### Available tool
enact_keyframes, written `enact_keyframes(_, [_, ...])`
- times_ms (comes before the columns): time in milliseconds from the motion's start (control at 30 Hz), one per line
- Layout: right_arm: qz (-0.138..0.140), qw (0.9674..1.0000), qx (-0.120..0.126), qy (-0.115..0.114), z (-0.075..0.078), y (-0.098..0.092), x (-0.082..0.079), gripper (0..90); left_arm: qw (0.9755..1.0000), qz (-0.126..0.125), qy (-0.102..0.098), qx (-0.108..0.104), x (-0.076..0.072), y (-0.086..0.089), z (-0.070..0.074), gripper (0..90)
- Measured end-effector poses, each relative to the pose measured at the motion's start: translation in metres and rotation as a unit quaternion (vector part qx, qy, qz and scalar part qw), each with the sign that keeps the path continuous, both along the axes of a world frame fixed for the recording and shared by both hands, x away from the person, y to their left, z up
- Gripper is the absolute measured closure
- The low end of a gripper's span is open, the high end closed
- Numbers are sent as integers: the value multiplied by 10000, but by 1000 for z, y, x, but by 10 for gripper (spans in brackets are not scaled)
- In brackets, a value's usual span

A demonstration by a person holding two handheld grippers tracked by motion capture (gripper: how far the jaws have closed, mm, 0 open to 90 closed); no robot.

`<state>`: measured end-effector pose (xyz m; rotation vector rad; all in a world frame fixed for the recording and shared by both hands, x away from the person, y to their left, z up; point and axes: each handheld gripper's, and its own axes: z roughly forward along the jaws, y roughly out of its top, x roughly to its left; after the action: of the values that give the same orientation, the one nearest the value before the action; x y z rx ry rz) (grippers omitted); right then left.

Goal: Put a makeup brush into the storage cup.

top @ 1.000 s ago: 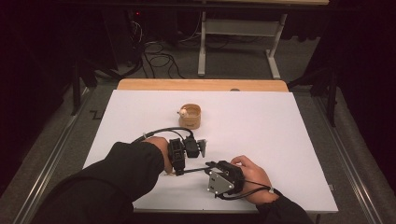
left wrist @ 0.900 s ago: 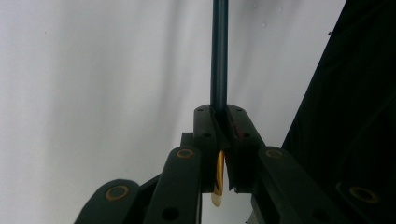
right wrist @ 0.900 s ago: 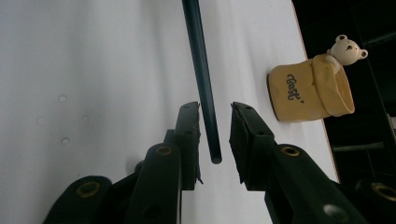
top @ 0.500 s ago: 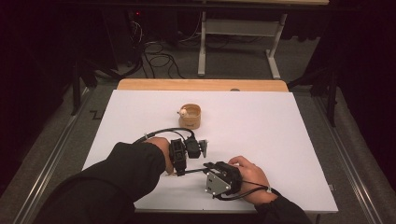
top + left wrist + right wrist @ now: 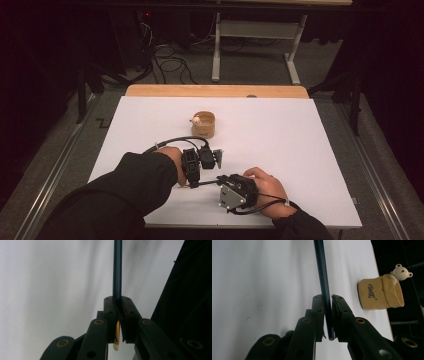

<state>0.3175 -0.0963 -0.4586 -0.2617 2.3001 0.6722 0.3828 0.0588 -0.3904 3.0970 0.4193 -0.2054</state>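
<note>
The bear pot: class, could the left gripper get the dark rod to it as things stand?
Probably not yet. The table between is bare, but the rod is clamped by both the left gripper and right gripper; the bear pot stands apart.

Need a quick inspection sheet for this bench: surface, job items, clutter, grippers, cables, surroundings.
Surface: white tabletop with a wooden strip along its far edge.
Job's things: thin dark rod, held at both ends between the grippers; tan bear-shaped cup stands farther back, apart from them.
Clutter: nothing seen.
Grippers: left gripper shut on the rod; right gripper has just been closing, jaws now on the rod.
Cables: black gripper cable loops on the tabletop; more cables on the floor behind.
Surroundings: dark room, grey table frame beyond.
</note>
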Motion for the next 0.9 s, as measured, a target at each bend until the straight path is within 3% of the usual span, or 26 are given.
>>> enact_keyframes(567, [111,9997,-188,-67,0,0,0,869,10000,53,11,-15,1,0,3,835])
enact_keyframes(900, [132,9998,-130,-73,2,-1,0,873,9999,104,-23,-69,2,2,7,825])
